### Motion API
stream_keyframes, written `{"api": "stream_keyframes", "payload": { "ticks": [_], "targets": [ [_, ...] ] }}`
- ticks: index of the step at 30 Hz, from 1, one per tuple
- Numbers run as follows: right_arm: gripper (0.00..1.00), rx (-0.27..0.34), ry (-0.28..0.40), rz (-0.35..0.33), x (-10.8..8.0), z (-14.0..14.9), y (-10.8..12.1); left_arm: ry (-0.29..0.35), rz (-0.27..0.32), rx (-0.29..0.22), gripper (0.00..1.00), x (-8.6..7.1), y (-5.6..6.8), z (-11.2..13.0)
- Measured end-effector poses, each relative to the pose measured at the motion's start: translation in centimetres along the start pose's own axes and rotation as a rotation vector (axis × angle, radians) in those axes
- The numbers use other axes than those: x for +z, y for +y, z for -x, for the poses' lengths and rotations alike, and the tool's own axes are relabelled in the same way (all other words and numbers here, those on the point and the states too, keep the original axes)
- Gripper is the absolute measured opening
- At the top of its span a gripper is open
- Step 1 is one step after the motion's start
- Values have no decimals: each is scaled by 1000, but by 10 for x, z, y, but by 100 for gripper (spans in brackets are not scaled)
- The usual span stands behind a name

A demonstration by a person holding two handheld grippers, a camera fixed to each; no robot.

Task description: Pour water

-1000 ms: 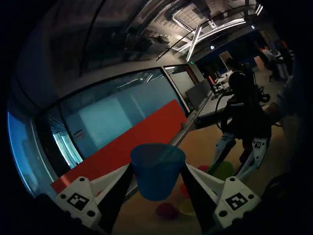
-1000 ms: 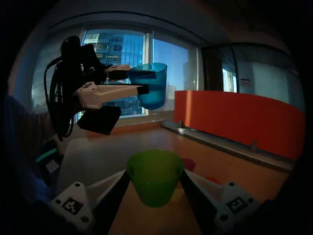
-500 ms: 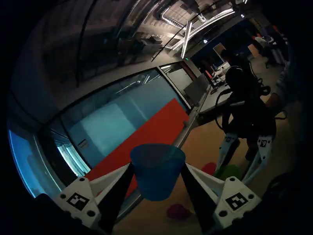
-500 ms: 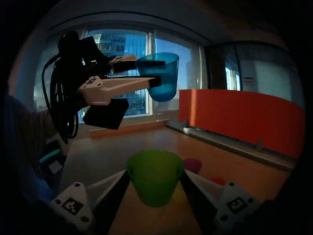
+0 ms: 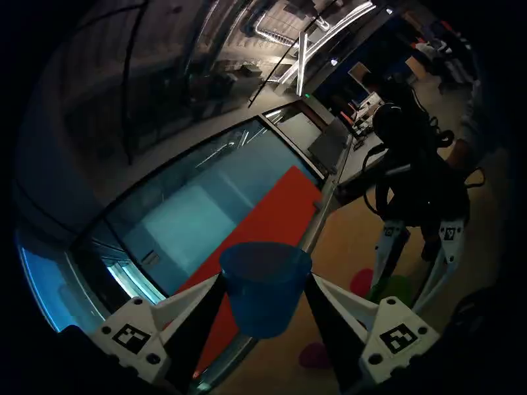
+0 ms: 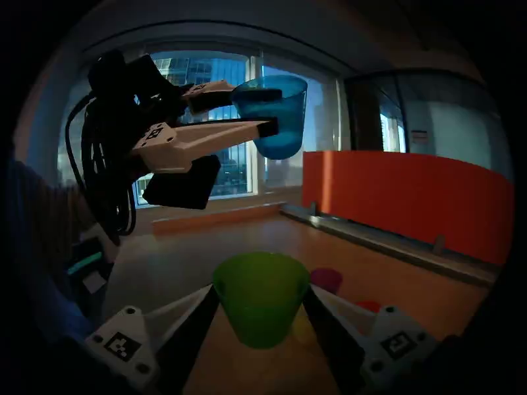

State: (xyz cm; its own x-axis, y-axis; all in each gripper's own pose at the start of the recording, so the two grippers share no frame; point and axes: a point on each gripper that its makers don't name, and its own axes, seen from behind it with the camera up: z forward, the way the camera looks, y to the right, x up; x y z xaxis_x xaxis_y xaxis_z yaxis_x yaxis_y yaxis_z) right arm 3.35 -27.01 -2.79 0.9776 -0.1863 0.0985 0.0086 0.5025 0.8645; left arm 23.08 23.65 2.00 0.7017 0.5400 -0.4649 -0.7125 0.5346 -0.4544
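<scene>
The left gripper (image 5: pixel 265 284) is closed on a translucent blue plastic cup (image 5: pixel 265 293), one white finger pressing each side just under the rim. In the right gripper view, this gripper (image 6: pixel 267 112) is held high at the upper left. Its fingers reach roughly level across the window, and the blue cup (image 6: pixel 284 128) hangs a little tilted, above and beyond the green one. The light is too dim to tell whether it holds any water.

The right gripper (image 6: pixel 261 296) sits low over the wooden table (image 6: pixel 184 250), clamped on a translucent green plastic cup (image 6: pixel 261 303) that stands upright between its fingers. In the left gripper view, the right gripper (image 5: pixel 405 289) points down at the table with the green cup (image 5: pixel 397 288) at its tips.

There are two grippers with one cup each. Past the green cup, three smaller cups appear to be on the table: a magenta cup (image 6: pixel 326 279), a red cup (image 6: pixel 369 306) and a yellowish cup (image 6: pixel 304 327), which is half hidden. An orange-red partition panel (image 6: pixel 408 197) runs along the far edge of the table.

Compared with a second ago, the left gripper has risen and moved right across the window, carrying the blue cup higher. Its own view has rolled, so the panel (image 5: pixel 263 230) slants more steeply. The green cup has stayed in place between the right fingers.
</scene>
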Motion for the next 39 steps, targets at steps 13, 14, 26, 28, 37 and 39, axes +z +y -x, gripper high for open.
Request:
{"api": "stream_keyframes", "payload": {
  "ticks": [13,14,26,28,37,39],
  "targets": [
    [90,0,6,1,1,-6,2,2,-13,101,84,8,4,-4],
    [90,0,6,1,1,-6,2,2,-14,107,84,9,4,-4],
    [90,6,9,7,0,-7,6,12,-21,168,84,14,2,-9],
    [90,5,10,7,0,-7,6,13,-22,178,84,14,1,-10],
    [90,4,14,11,-1,-8,8,10,-27,218,84,16,3,-10],
    [90,4,15,12,-2,-8,9,9,-28,228,84,16,3,-10]
  ]
}}
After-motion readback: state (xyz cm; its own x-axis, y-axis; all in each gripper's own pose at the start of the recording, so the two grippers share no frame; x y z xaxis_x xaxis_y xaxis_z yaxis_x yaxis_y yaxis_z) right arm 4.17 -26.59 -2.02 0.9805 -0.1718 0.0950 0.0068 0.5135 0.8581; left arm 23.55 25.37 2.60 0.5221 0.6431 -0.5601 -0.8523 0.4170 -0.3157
